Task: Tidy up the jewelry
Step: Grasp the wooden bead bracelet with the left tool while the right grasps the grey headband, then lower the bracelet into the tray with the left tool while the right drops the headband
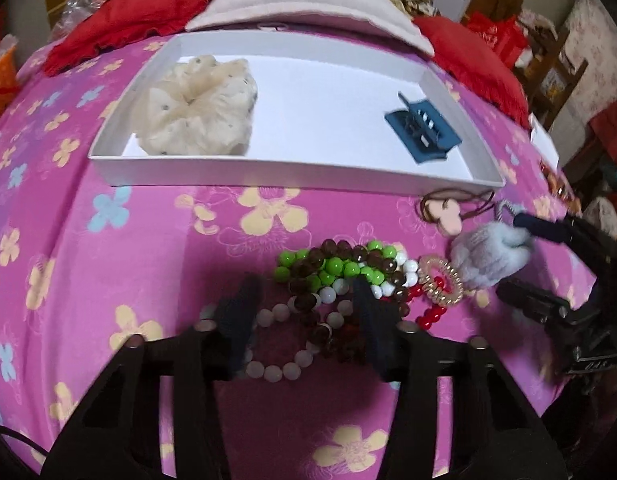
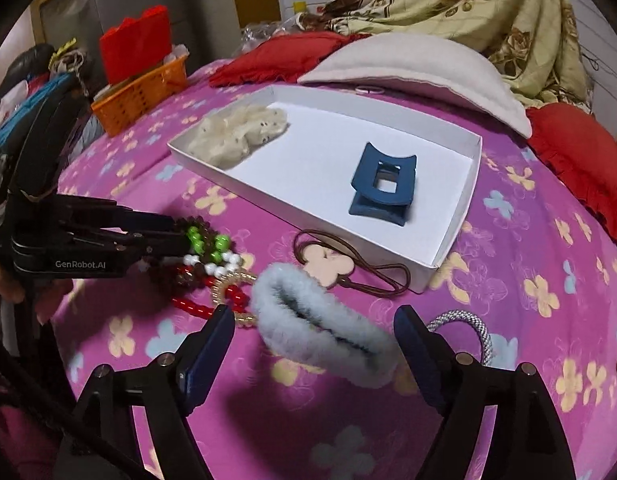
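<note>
Bracelets (image 1: pixel 340 280) lie in a tangled heap on the bedspread (image 1: pixel 108 280), between the released fingers of the left gripper (image 1: pixel 304 300). The right gripper (image 2: pixel 314 336), also released, straddles the fluffy hair tie (image 2: pixel 320 320). Each should probably clench on one piece only, lift clear, then carry it forward to the white box (image 2: pixel 456 216).
</note>
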Motion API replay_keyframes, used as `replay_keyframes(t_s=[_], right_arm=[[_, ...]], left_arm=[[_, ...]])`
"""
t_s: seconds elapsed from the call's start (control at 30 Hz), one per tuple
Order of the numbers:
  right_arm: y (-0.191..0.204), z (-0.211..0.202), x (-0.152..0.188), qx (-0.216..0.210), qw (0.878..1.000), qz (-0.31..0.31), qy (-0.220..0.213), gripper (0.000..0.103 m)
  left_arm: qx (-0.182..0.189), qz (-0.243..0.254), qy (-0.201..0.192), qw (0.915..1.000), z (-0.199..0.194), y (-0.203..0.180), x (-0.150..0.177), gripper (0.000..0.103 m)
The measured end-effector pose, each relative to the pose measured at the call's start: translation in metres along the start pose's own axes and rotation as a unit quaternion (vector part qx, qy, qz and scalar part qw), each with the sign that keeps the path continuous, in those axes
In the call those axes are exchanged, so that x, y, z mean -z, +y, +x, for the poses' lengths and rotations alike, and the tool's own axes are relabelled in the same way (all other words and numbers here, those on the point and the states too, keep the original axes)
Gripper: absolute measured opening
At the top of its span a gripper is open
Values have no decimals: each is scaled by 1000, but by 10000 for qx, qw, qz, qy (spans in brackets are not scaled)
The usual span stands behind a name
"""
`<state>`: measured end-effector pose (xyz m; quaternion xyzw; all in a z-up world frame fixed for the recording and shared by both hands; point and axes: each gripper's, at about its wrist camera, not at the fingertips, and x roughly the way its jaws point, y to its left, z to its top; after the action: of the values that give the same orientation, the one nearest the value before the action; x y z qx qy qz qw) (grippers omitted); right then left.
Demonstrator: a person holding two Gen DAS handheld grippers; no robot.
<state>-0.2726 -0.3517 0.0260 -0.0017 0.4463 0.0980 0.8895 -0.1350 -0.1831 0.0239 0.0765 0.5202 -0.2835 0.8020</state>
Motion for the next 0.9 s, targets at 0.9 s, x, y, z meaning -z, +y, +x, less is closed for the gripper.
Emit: replay_keyframes(t_s=[0.9], right_arm=[[18, -88, -13, -350, 9854, 915, -1393, 23]], left_arm=[[1, 8, -1057, 9944, -100, -13, -23, 10]])
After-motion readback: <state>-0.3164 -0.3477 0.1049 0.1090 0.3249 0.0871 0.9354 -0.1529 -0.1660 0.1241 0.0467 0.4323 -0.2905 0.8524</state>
